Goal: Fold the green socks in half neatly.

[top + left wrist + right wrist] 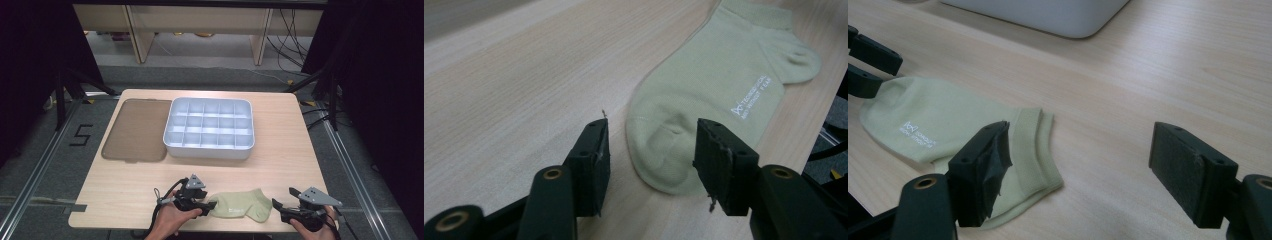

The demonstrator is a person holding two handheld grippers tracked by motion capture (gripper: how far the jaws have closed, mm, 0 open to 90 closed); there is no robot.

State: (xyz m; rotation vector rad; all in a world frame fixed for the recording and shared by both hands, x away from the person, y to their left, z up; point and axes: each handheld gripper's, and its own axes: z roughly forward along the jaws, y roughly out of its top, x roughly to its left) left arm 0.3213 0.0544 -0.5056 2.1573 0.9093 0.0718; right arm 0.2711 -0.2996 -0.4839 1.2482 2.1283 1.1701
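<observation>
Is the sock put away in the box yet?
Not yet. The lid is already off the box, whose little compartments look empty. The sock lies flat on the table. The left tool has its jaws around the toe end without pinching; the right tool waits open.

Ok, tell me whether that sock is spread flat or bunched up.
Spread flat. The sock lies full length on the table, toe at the left tool, cuff by the right tool, with no folds showing.

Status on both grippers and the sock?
Left gripper open at sock toe. Right gripper open by the cuff. Sock flat on table, nothing blocking.
</observation>
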